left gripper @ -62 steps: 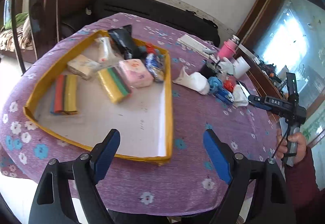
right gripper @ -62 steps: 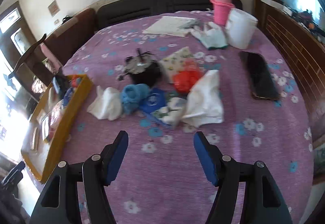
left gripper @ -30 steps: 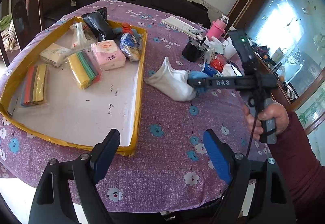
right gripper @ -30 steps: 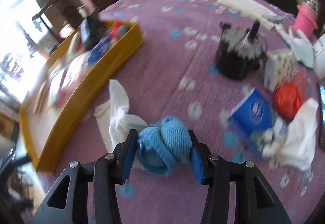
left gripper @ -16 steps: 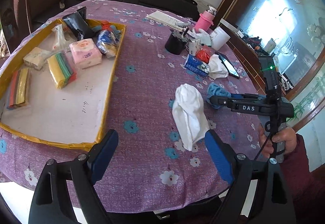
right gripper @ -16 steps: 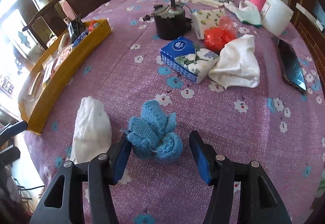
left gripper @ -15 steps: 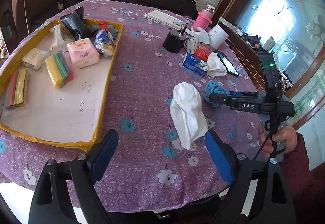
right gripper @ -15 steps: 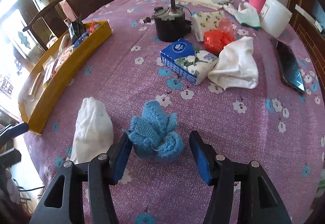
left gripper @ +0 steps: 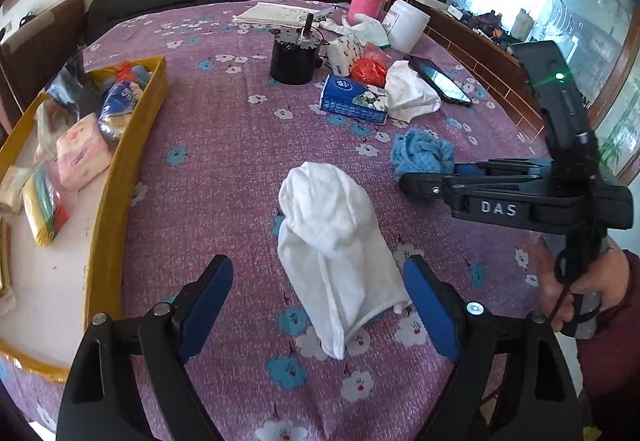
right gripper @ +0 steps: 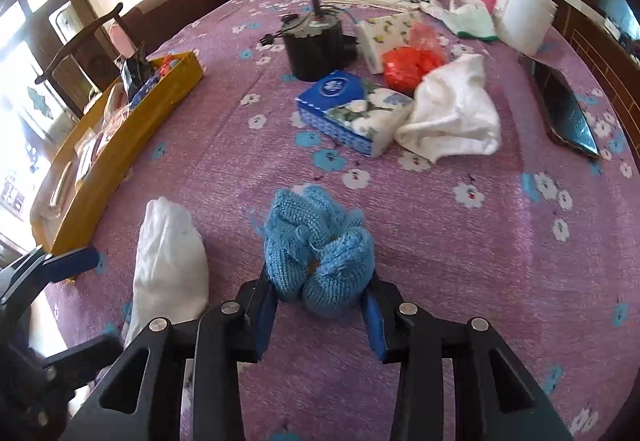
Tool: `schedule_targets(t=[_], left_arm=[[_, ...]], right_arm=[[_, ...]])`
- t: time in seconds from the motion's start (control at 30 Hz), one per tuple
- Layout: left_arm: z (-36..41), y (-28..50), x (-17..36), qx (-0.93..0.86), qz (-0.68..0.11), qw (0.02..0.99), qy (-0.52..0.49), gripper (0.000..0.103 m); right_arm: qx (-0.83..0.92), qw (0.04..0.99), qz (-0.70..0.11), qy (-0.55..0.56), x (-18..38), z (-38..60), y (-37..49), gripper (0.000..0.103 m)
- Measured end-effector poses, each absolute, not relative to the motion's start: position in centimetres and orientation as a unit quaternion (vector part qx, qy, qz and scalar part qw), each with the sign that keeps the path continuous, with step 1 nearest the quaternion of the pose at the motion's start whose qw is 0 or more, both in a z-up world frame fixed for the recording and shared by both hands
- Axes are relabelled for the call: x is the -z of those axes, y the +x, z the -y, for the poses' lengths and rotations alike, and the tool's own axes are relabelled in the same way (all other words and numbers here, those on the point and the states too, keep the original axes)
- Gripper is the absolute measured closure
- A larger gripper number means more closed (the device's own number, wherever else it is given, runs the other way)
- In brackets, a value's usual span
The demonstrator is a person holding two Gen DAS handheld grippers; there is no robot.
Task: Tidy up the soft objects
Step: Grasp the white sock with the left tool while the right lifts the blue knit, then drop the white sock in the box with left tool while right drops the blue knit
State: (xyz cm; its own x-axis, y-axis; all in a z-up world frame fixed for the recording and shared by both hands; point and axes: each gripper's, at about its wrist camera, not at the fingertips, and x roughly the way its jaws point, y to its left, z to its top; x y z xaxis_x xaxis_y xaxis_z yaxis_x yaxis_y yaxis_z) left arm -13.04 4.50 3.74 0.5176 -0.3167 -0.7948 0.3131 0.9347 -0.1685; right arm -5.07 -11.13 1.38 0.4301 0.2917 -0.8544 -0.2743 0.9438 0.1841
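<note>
While the left gripper (left gripper: 318,301) holds its jaws wide apart over the white cloth (left gripper: 336,237), which lies limp and creased on the purple flowered tablecloth (left gripper: 224,161), the left wrist view shows that cloth nearer than half a second ago; the grasp is judged imminent. The yellow tray (left gripper: 120,177) of packets sits well apart to the left. In the right wrist view, the right gripper (right gripper: 320,305), open half a second ago, is now clamped on the blue knitted bundle (right gripper: 318,245), a lumpy ribbed ball beside the white cloth (right gripper: 170,261). Both pieces appear ready for transfer.
</note>
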Motion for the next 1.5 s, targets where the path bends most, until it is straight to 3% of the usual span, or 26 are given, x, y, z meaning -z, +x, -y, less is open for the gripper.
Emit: schedule_targets(t=[0.27,0.37,0.4,0.43,0.5,0.63,0.67,0.7,1.03,1.3,1.37,1.43,1.5], left_arm=[[-1.0,-9.2,-1.3,0.181,-0.483,0.856,0.034,0.017],[-0.2,-9.8,-1.0,0.174,-0.471,0.863,0.057,0.016],[-0.4,-10.0,-1.2,0.176,-0.469,0.864,0.050,0.027],[-0.8,-10.0,-1.4,0.178,-0.467,0.865,0.041,0.052],[-1.9,-9.9,-2.0,0.187,-0.476,0.859,0.013,0.077],[-4.5,-10.7,-3.1,0.179,-0.467,0.866,-0.029,0.078],[-5.2,-11.0,-3.4,0.180,-0.464,0.866,-0.043,0.078],[-5.8,-11.3,-3.7,0.180,-0.461,0.868,-0.053,0.078],[-18.1,-15.5,-10.0,0.112,-0.375,0.908,-0.147,0.078],[-26.7,-13.8,-6.8,0.011,-0.400,0.898,-0.185,0.078],[-27.7,-12.8,-5.6,-0.003,-0.414,0.892,-0.181,0.073],[-28.6,-12.1,-4.2,-0.022,-0.432,0.883,-0.180,0.053],[-29.2,-12.2,-3.8,-0.023,-0.432,0.879,-0.197,0.050]], right_arm=[[-0.145,0.855,-0.497,0.019,-1.8,14.8,-6.3,0.060],[-0.142,0.859,-0.491,0.024,-2.0,15.3,-6.5,0.043],[-0.142,0.861,-0.489,0.026,-2.2,15.3,-6.4,0.038],[-0.140,0.863,-0.485,0.028,-2.3,15.2,-6.3,0.037],[-0.138,0.865,-0.481,0.025,-2.4,15.0,-6.2,0.037],[-0.115,0.869,-0.481,0.008,-2.2,14.3,-6.0,0.040],[-0.110,0.869,-0.483,0.006,-2.1,14.2,-5.9,0.057],[-0.106,0.868,-0.485,0.001,-2.0,14.1,-5.8,0.061],[-0.141,0.882,-0.450,-0.016,-6.2,10.7,-6.9,0.061],[-0.235,0.862,-0.448,-0.019,-7.8,1.4,-6.6,0.060],[-0.259,0.855,-0.449,-0.024,-8.0,-1.4,-6.6,0.060],[-0.280,0.850,-0.445,-0.036,-8.3,-4.4,-6.7,0.060],[-0.297,0.845,-0.441,-0.051,-8.4,-6.9,-6.6,0.060]])
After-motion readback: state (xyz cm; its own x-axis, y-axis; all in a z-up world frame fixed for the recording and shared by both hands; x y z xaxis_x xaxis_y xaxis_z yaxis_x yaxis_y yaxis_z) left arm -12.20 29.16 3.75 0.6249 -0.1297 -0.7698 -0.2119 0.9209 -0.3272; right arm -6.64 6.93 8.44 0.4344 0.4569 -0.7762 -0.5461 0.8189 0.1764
